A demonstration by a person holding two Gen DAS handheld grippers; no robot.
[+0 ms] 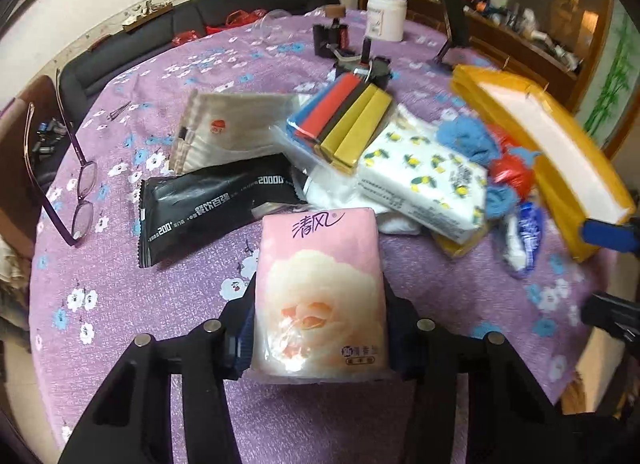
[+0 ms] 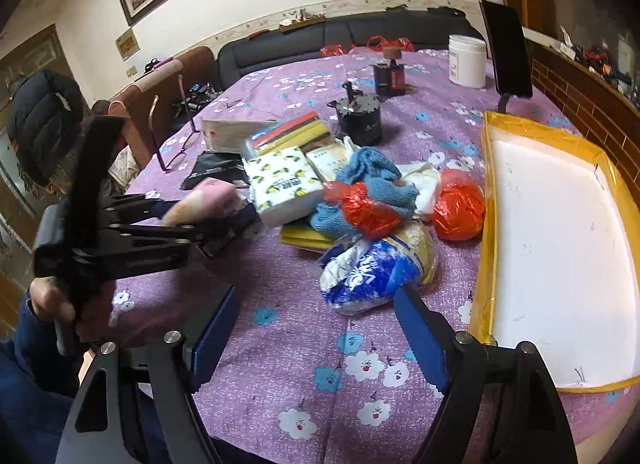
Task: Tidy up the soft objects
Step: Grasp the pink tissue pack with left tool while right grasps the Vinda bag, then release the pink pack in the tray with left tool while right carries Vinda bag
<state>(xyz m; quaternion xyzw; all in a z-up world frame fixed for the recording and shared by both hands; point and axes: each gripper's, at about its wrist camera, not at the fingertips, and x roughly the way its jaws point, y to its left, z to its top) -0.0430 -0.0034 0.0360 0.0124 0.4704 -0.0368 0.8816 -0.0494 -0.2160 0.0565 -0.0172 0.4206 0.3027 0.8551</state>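
My left gripper (image 1: pixel 320 324) is shut on a pink tissue pack (image 1: pixel 320 292) and holds it above the purple tablecloth; it also shows in the right wrist view (image 2: pixel 204 200). My right gripper (image 2: pixel 316 336) is open and empty, just short of a blue-and-white plastic bag (image 2: pixel 364 276). Behind it lies a pile: a lemon-print tissue pack (image 2: pixel 284 184), a blue cloth (image 2: pixel 372 180), two red plastic bundles (image 2: pixel 460 204), a pack of coloured sponges (image 1: pixel 348 120) and a black wipe packet (image 1: pixel 216 200). A yellow-rimmed white tray (image 2: pixel 488 200) stands at the right.
Glasses (image 1: pixel 80 192) lie at the table's left. A black stove (image 2: pixel 358 116), a white jar (image 2: pixel 466 60), a dark bottle (image 2: pixel 390 76) and a phone on a stand (image 2: pixel 506 48) stand at the back. Chairs (image 2: pixel 140 100) and a sofa (image 2: pixel 340 36) ring the table.
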